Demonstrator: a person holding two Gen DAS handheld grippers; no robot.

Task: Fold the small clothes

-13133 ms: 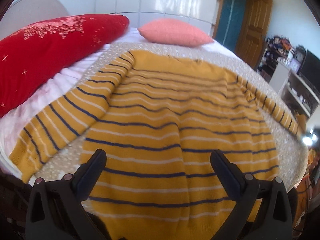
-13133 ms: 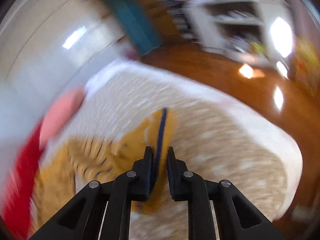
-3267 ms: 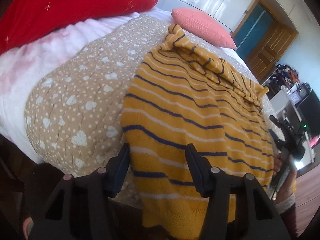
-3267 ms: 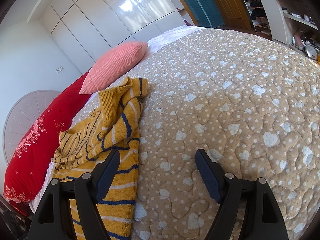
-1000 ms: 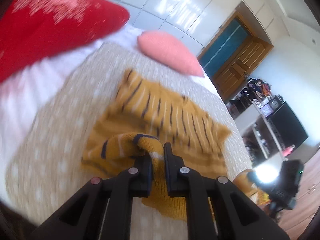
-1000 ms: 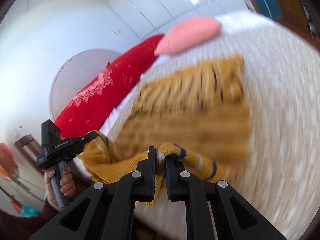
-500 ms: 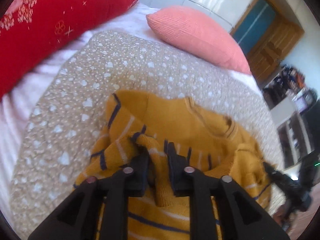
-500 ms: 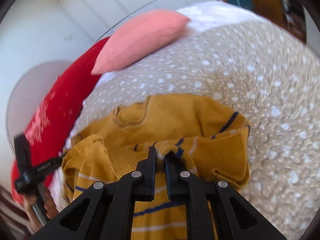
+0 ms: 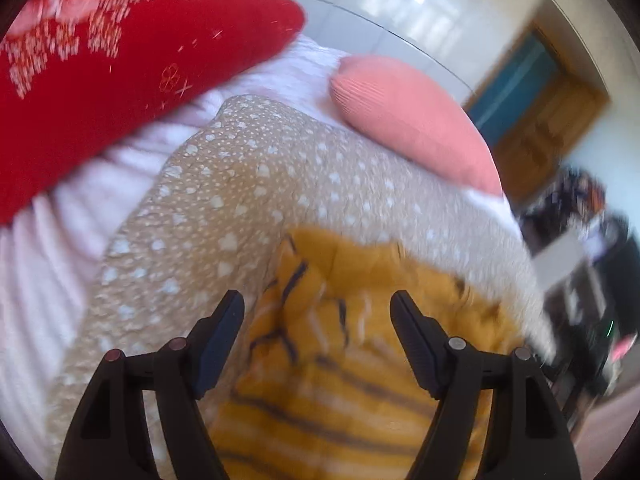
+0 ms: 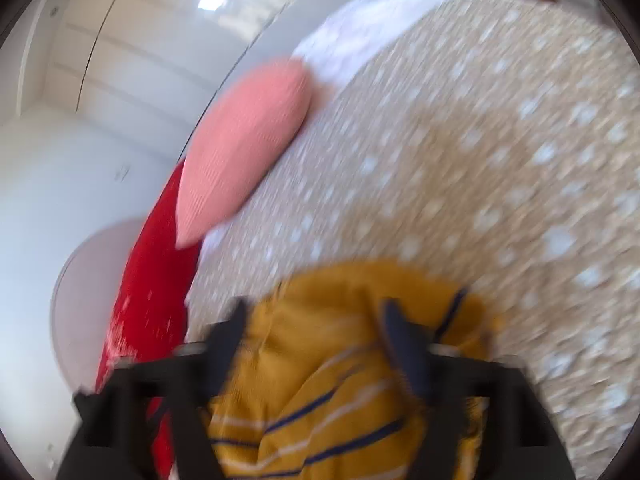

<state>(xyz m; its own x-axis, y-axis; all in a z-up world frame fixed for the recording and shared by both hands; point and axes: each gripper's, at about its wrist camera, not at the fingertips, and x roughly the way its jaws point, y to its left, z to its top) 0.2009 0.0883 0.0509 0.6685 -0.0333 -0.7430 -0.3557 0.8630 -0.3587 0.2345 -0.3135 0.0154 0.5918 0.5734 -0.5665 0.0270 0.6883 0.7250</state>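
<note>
Yellow striped sweater lies folded on the spotty blanket. Left gripper and right gripper have just been opening wide and hold nothing.

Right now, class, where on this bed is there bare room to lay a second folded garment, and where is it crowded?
Bare quilt lies between the sweater and the pink pillow, and stretches wide on the sweater's right. A narrower strip of quilt runs between the sweater and the white sheet. The head end is crowded by the pink pillow and red pillow.
</note>
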